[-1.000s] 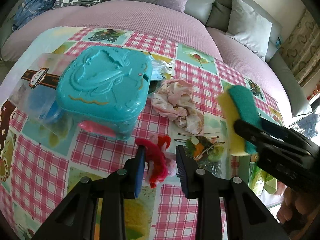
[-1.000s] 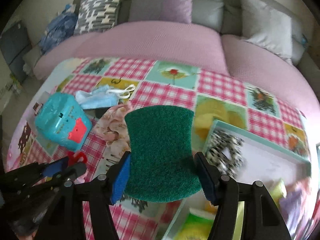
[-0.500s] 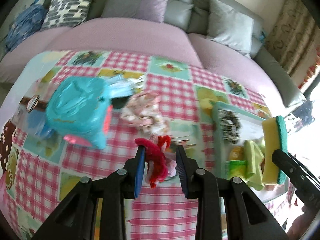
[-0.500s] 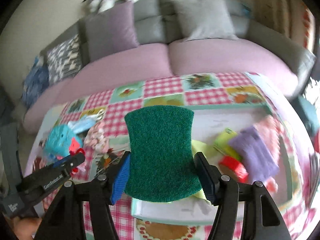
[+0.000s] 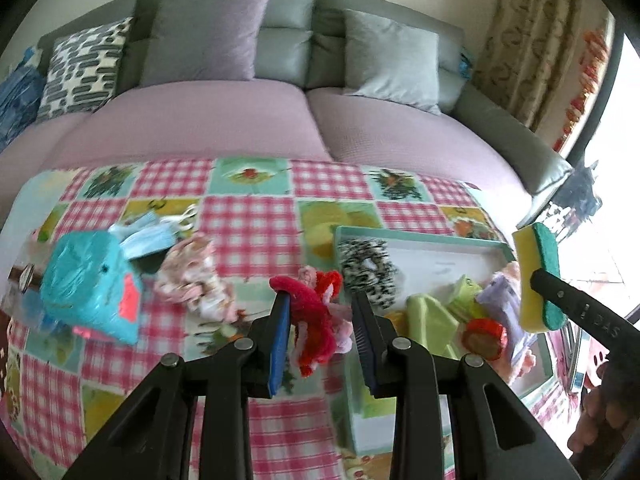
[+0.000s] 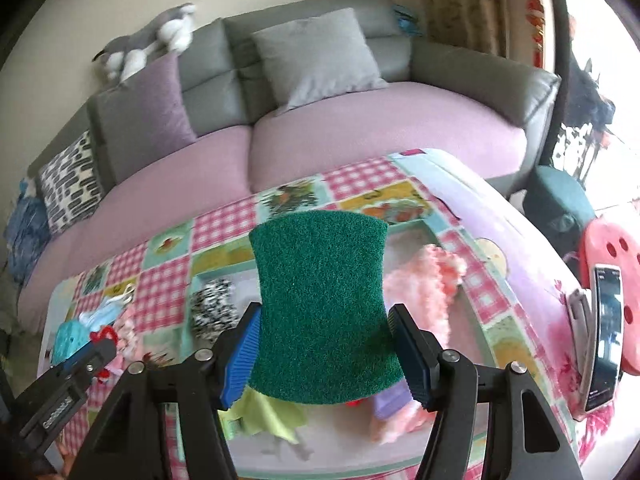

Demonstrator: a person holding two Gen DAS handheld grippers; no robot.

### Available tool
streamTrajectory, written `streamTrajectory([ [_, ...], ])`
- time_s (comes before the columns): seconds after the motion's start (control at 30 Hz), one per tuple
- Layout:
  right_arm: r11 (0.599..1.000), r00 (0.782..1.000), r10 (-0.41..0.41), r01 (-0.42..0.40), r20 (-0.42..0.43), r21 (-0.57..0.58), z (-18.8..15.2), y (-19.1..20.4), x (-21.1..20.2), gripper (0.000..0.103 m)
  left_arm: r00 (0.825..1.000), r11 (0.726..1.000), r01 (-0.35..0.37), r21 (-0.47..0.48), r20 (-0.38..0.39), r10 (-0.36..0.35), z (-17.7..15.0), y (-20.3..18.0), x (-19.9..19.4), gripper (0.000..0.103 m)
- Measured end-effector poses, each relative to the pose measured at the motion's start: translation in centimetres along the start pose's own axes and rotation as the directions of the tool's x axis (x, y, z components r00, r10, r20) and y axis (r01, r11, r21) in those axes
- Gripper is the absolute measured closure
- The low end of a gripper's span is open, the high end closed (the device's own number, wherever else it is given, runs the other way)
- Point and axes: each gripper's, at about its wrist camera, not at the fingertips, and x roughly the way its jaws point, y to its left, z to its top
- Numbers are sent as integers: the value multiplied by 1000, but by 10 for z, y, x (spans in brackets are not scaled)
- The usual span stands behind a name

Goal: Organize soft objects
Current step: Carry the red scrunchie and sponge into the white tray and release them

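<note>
My left gripper (image 5: 322,320) is shut on a red and pink fuzzy scrunchie (image 5: 316,316), held above the checked tablecloth beside the teal-rimmed tray (image 5: 420,238). My right gripper (image 6: 326,344) is shut on a green-and-yellow sponge (image 6: 320,300), its green face toward the camera, hovering over the tray (image 6: 224,270). The same sponge (image 5: 538,276) shows at the right of the left wrist view. In the tray lie a black-and-white scrunchie (image 5: 368,266), a lime cloth (image 5: 430,320), a lilac cloth (image 5: 506,308), a red ring (image 5: 484,338) and a pink fluffy piece (image 6: 424,292).
On the cloth to the left sit a turquoise case (image 5: 88,284), a blue face mask (image 5: 150,236) and a crumpled pink floral cloth (image 5: 192,280). A sofa (image 5: 240,124) with cushions runs behind the table. A phone (image 6: 606,336) stands at the right table edge.
Both grippers have swung rightward from the turquoise case toward the tray, each keeping its load. The tray and its contents have come into full view under the sponge.
</note>
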Motion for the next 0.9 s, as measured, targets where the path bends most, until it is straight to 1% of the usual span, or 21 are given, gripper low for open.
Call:
streamTrajectory([
  [0.17,999,999,-35,35,5,11,4,-17,6,37,1000,998,3,70,2,-3,14,-29,9,71],
  [0.27,999,1000,-27,27,-5,37,5,-24,12,37,1000,993,9,115,25,-12,26,-49,14,71],
  [0.33,999,1000,-21,21,-14,34,5,-24,17,37,999,991,15,136,31,-19,29,-60,21,71],
  [0.43,999,999,-15,16,-32,29,3,-24,26,36,999,985,36,168,3,-37,27,-78,40,71],
  [0.53,999,996,-24,28,-87,37,-2,-26,43,36,998,976,48,211,-50,-38,17,-94,65,71],
  [0.67,999,996,-23,27,-90,47,-5,-29,46,36,993,976,53,213,-112,-30,6,-96,87,71],
  [0.8,998,996,-16,21,-90,57,-6,-31,45,36,990,979,50,198,-142,-22,1,-94,96,71],
  [0.9,998,996,-30,34,-83,48,-3,-30,40,35,991,980,44,196,-136,-17,3,-94,90,69],
])
